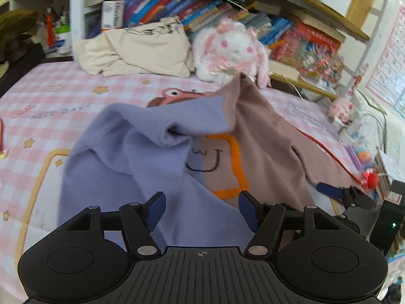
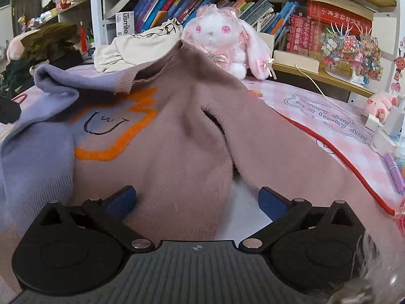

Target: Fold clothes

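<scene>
A sweater [image 1: 141, 157], half lilac and half brown [image 2: 182, 131], lies rumpled on the pink checked bedspread [image 1: 45, 116]. It has an orange outline [image 1: 238, 167] and a black smiling face on its front, and its collar end stands up in a peak towards the back. My left gripper [image 1: 202, 210] hovers over the lilac hem, jaws apart, pads not pressing the cloth. My right gripper [image 2: 197, 202] is wide open over the brown hem, with cloth lying between the pads but not pinched. One of its fingers [image 1: 329, 190] shows at the brown edge in the left wrist view.
A cream garment heap [image 1: 141, 50] and a white-and-pink plush rabbit [image 2: 217, 38] sit at the back against the bookshelf [image 2: 177, 5]. A red cord [image 2: 349, 167] runs along the right side. A pink plush toy [image 2: 379, 103] and chargers [image 2: 384, 131] crowd the right edge.
</scene>
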### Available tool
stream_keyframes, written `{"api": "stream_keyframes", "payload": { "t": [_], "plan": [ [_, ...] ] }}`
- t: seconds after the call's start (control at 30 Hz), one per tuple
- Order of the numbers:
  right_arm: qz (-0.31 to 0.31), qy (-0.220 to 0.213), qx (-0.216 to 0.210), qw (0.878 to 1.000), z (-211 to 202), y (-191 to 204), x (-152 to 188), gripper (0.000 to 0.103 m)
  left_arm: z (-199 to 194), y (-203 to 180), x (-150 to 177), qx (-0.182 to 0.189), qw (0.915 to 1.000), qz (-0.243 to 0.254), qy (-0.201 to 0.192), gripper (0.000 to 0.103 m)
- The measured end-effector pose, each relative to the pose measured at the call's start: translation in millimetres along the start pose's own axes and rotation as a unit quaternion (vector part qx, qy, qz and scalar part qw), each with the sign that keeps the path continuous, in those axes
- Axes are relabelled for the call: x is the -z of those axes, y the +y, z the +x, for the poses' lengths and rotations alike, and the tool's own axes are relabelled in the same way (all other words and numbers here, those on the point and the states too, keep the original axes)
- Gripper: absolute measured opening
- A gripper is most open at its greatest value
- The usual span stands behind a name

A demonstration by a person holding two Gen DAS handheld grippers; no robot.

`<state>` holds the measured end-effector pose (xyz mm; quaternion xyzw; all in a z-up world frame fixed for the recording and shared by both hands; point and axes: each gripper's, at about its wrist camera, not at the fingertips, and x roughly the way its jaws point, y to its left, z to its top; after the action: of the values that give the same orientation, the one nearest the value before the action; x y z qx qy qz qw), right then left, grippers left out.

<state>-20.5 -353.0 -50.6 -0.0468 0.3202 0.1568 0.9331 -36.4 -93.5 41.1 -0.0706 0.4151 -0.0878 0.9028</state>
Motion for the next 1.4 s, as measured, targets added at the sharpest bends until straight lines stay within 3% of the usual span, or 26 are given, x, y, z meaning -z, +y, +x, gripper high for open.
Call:
{"api": "stream_keyframes", "payload": {
  "t": [0.13, 0.37, 0.73, 1.07, 1.23, 1.4],
  "plan": [
    [0.0, 0.0, 0.0, 1.0, 0.0, 0.2, 0.1, 0.103, 2.0, 5.2, -1.2, -0.001, 0.9998, -0.019, 0.011, 0.064],
    [0.0, 0.001, 0.001, 1.0, 0.2, 0.4, 0.0, 0.103, -5.0, -0.7, -0.5, -0.005, 1.0, 0.004, 0.0, 0.064],
    [0.0, 0.001, 0.001, 1.0, 0.4, 0.7, -0.2, 0.103, -8.5, 8.2, 3.2, -0.009, 0.9999, -0.006, 0.003, 0.064],
    [0.0, 0.001, 0.001, 1.0, 0.4, 0.9, 0.0, 0.103, 7.9, 4.6, 9.6, 0.031, 0.998, -0.008, 0.055, 0.064],
    [0.0, 0.001, 0.001, 1.0, 0.3, 0.7, 0.0, 0.103, 13.1, 5.3, 17.4, 0.016, 0.9975, -0.014, 0.067, 0.064],
    [-0.001, 0.001, 0.002, 1.0, 0.3, 0.9, -0.2, 0.103, 5.9, 12.5, 21.6, -0.027, 0.9981, -0.004, 0.054, 0.064]
  ]
}}
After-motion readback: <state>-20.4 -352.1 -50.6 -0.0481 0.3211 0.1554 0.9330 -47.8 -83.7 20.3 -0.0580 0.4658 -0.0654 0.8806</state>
